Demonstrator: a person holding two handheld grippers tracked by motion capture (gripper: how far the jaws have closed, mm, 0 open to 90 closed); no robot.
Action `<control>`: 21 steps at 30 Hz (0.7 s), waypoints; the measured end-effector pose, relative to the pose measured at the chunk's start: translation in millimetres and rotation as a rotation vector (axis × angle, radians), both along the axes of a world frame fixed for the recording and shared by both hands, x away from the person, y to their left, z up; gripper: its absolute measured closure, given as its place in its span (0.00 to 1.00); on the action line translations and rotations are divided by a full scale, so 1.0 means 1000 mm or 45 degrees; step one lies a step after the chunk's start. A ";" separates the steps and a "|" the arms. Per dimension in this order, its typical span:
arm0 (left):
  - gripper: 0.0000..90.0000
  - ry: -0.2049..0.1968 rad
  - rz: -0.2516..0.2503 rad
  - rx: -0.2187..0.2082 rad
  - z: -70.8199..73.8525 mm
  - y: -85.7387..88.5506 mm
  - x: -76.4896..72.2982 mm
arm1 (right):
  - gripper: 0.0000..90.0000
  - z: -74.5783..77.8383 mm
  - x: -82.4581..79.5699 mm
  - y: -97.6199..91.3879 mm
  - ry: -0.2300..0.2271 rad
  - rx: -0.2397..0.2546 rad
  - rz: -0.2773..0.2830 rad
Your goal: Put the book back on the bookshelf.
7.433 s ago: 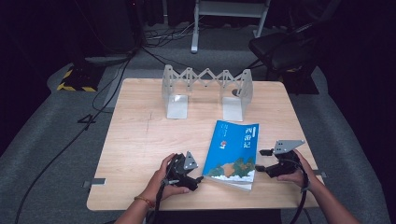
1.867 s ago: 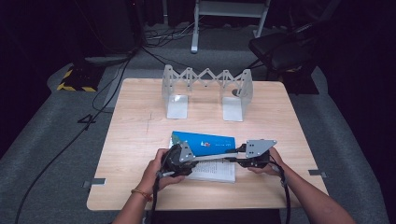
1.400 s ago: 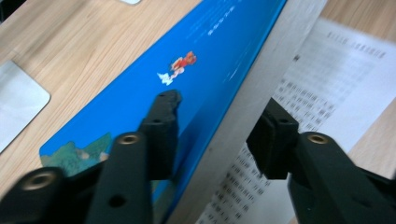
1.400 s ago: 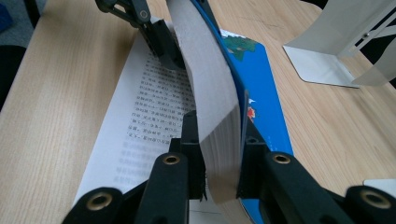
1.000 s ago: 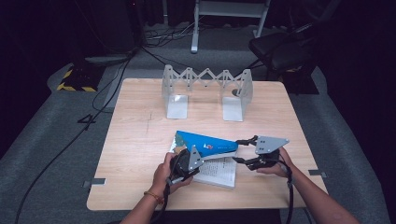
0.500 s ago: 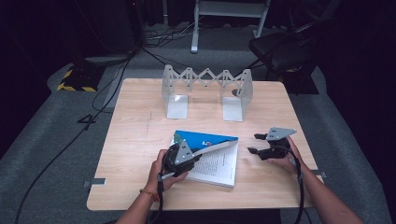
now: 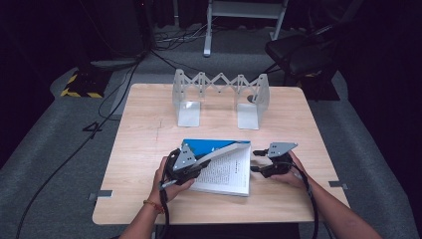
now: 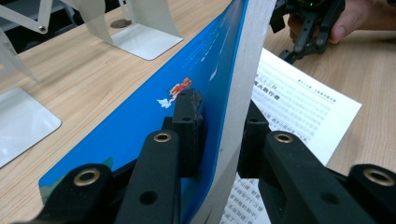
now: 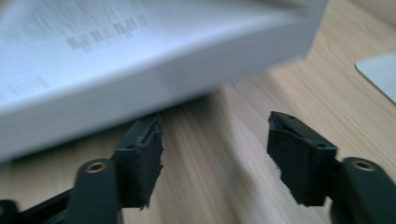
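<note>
The left tongs (image 8: pixel 217 135) are clamped on the blue cover (image 8: pixel 154 93) of the book (image 7: pixel 226 169), one pad on the cover's outside, the other on its pale inner face, holding it lifted at a slant above the printed page (image 8: pixel 299 112). The right tongs (image 9: pixel 215 158) stand apart with nothing between them; they have just been closing a little. They sit low over the counter (image 7: pixel 149 129), just beside the book's right edge (image 9: pixel 154 70). The book lies open near the counter's front, between the two hands. Behind it, well apart, stands a metal folding rack (image 7: pixel 219 94).
</note>
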State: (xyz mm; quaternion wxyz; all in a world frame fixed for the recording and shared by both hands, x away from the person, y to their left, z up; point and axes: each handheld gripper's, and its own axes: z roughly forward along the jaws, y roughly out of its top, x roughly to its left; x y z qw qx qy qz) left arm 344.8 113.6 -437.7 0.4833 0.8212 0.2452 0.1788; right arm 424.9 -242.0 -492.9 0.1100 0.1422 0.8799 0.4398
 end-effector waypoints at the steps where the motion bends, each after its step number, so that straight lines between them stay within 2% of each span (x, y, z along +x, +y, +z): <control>1: 0.83 0.000 -0.001 -0.007 0.000 0.001 0.000 | 0.44 0.002 -0.001 0.002 -0.008 0.003 0.000; 2: 0.83 0.004 0.000 -0.025 0.001 0.004 0.000 | 0.46 0.003 -0.001 0.002 0.002 0.026 -0.001; 3: 0.83 0.008 0.005 -0.044 0.002 0.006 0.001 | 0.49 0.006 -0.001 0.001 0.013 0.075 0.001; 5: 0.83 0.009 0.009 -0.072 0.003 0.010 0.002 | 0.53 0.016 -0.004 0.003 -0.016 0.139 -0.005; 8: 0.83 0.028 0.028 -0.154 0.006 0.020 0.001 | 0.55 0.033 -0.003 0.009 -0.043 0.194 -0.001; 10: 0.83 0.028 0.030 -0.179 0.007 0.026 -0.001 | 0.55 0.044 -0.003 0.015 -0.073 0.187 0.014; 12: 0.83 0.034 0.036 -0.207 0.007 0.032 -0.003 | 0.55 0.049 -0.004 0.023 -0.074 0.196 0.035; 13: 0.83 0.034 0.036 -0.207 0.007 0.032 -0.003 | 0.55 0.049 -0.004 0.023 -0.074 0.196 0.035; 15: 0.83 0.019 0.063 -0.209 0.008 0.036 -0.004 | 0.55 0.053 -0.004 0.036 -0.115 0.167 0.033; 16: 0.83 0.018 0.073 -0.211 0.008 0.037 -0.005 | 0.55 0.055 -0.003 0.042 -0.116 0.176 0.018; 18: 0.83 0.024 0.065 -0.220 0.008 0.041 -0.003 | 0.55 0.058 -0.004 0.051 -0.148 0.169 0.005; 19: 0.82 0.029 0.061 -0.227 0.007 0.041 -0.003 | 0.55 0.059 -0.003 0.053 -0.140 0.176 0.008; 21: 0.82 0.028 0.045 -0.199 0.005 0.040 -0.005 | 0.55 0.062 -0.004 0.055 -0.149 0.179 0.014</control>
